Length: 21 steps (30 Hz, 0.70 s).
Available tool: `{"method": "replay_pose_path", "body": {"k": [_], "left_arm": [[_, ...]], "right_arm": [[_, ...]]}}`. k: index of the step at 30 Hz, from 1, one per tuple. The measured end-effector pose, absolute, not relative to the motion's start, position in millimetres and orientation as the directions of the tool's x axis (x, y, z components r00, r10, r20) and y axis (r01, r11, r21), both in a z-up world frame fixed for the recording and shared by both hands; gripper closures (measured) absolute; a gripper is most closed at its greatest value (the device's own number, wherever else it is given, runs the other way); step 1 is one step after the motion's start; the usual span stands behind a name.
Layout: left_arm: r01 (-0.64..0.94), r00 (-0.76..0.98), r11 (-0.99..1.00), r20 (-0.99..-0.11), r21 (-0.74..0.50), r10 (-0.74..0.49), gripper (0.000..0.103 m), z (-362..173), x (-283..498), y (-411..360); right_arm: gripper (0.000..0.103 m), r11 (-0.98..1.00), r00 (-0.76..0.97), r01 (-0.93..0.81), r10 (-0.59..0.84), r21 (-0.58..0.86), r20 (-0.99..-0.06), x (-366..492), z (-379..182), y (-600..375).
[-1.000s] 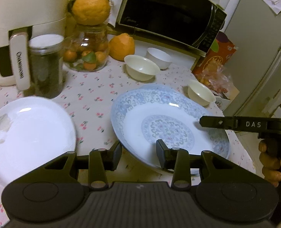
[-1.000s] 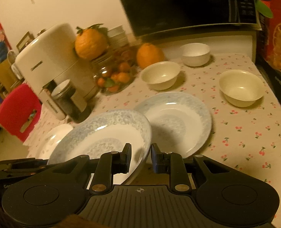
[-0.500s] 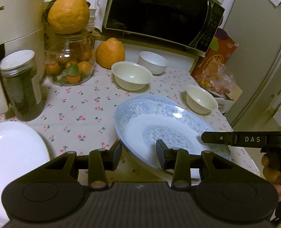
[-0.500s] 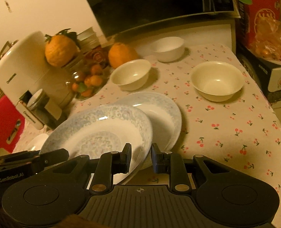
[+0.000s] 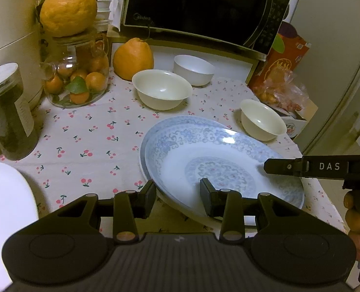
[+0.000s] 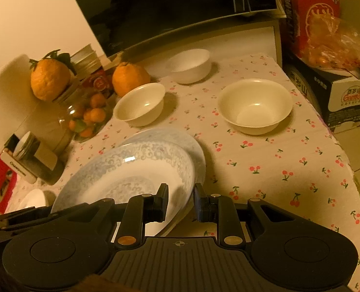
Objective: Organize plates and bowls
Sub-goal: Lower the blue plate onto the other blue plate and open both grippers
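Observation:
A blue-patterned plate (image 5: 219,155) (image 6: 121,175) hangs tilted just above a matching plate (image 5: 180,120) (image 6: 180,137) that lies on the cherry-print tablecloth. My left gripper (image 5: 177,199) is shut on the lifted plate's near rim. My right gripper (image 6: 180,202) is shut on the opposite rim, and one of its fingers (image 5: 289,166) reaches in from the right. Three bowls stand behind: a wide cream bowl (image 5: 161,90) (image 6: 141,103), a white bowl (image 5: 194,69) (image 6: 189,65) and a cream bowl (image 5: 262,119) (image 6: 255,104). A plain white plate (image 5: 4,206) (image 6: 34,198) lies at the left.
A microwave (image 5: 199,4) stands at the back, with large oranges (image 5: 133,58) and a glass jar of small oranges (image 5: 77,77) beside it. A dark jar (image 5: 7,116) and a white appliance (image 6: 7,97) are on the left. Boxes (image 6: 313,12) crowd the right table edge.
Both grippers carried the patterned plate to the right and slightly down. It now hangs over the second patterned plate and covers most of it. The white plate slid toward the left edge of view.

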State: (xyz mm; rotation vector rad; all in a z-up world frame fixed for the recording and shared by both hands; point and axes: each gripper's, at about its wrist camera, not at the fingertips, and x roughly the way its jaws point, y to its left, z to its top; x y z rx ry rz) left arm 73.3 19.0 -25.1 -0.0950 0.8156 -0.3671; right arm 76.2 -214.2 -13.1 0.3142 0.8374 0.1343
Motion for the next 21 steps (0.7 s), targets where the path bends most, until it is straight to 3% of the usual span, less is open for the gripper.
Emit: {"method": "replay_pose_path", "body": {"k": [21], "left_arm": [[0.246,0.626,0.958,-0.729,-0.150,-0.275,0.068,-31.9,86.3,2.2]], "right_arm": [[0.081,0.960,0.647,0.043,0.184,0.277,-0.739,83.7,-21.2,-210.6]]}}
